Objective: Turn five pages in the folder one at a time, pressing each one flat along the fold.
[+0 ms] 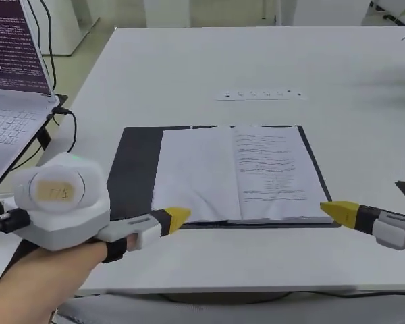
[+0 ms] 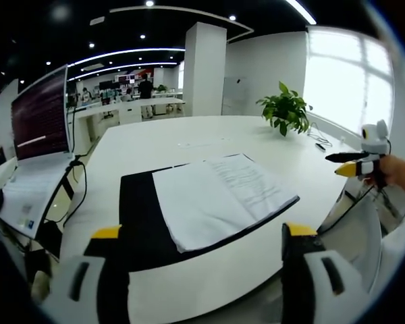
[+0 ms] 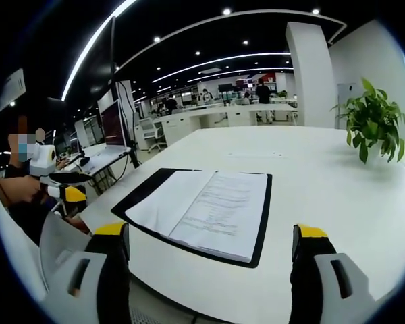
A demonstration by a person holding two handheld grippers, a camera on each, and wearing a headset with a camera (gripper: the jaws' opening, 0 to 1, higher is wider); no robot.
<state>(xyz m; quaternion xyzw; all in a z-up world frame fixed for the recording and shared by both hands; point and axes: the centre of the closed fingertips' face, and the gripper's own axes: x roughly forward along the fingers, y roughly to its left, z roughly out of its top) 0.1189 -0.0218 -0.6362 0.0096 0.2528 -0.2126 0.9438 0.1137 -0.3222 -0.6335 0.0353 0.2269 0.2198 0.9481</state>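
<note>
An open folder (image 1: 136,169) with a black cover lies flat on the white table (image 1: 256,61). Its left page (image 1: 192,174) is nearly blank and its right page (image 1: 266,169) carries printed text. My left gripper (image 1: 172,219) hovers at the folder's near left corner, open with nothing between its jaws (image 2: 202,233). My right gripper (image 1: 374,199) hangs just off the folder's near right corner, also open and empty (image 3: 211,231). From each gripper view the folder (image 2: 209,196) (image 3: 202,206) lies ahead, apart from the jaws.
An open laptop (image 1: 7,81) stands on a stand at the far left, with a cable (image 1: 71,125) beside it. A white power strip (image 1: 260,94) lies behind the folder. A potted plant (image 3: 374,118) stands at the table's far right. The table's front edge is close.
</note>
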